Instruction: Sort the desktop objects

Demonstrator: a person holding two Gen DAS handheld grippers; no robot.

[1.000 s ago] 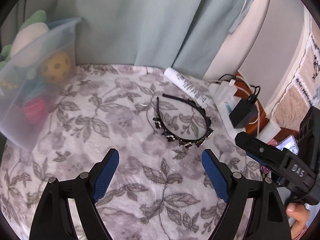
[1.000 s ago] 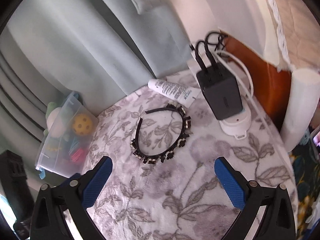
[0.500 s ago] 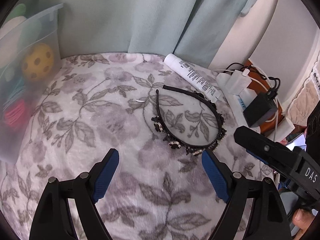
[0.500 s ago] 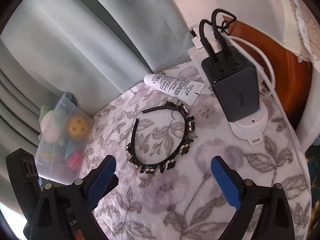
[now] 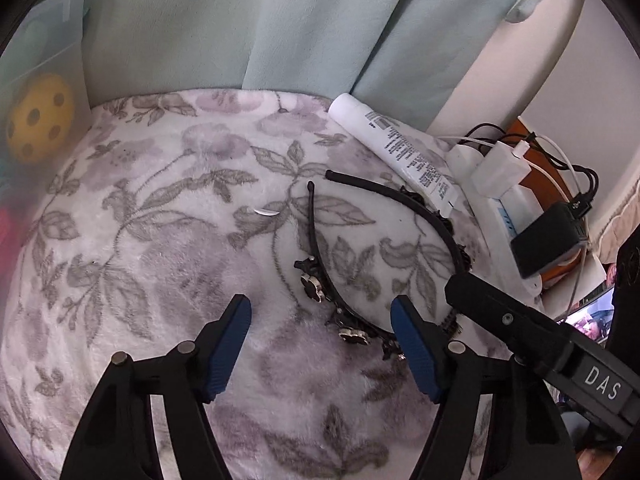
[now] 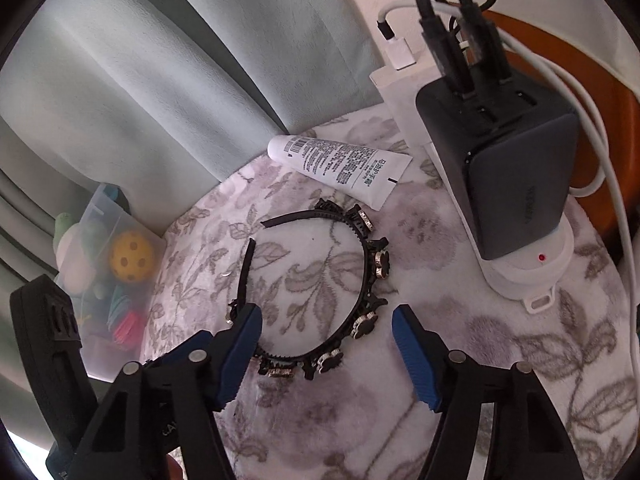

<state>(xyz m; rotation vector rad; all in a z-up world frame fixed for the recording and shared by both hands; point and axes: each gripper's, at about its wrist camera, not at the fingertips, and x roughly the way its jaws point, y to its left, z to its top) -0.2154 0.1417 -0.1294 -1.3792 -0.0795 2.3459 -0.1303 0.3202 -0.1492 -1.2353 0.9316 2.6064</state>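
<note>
Left wrist view looks down on a plush white cloth (image 5: 168,240) printed with grey leaves and pale lilac flowers. On it lies a thin black headband (image 5: 384,240), a narrow open arc studded along its curve with small black-and-silver flower ornaments. The left gripper (image 5: 320,312) hovers above the cloth with its ribbed blue pads (image 5: 228,344) spread wide, holding nothing; the headband's decorated bend sits just inside the right-hand pad. A white squeeze tube (image 5: 396,148) with black print lies just beyond the headband, near a soft teal curtain (image 5: 260,20).

From the right wrist view, the right gripper (image 6: 326,322) is likewise spread open and empty, its pads on either side of the headband's (image 6: 360,280) ornamented curve. A glossy dark charger block (image 6: 516,184) stands plugged into a white power strip (image 6: 524,276) at the right. At the left, a translucent plastic bin (image 6: 108,220) holds a yellow perforated ball (image 6: 132,260).
</note>
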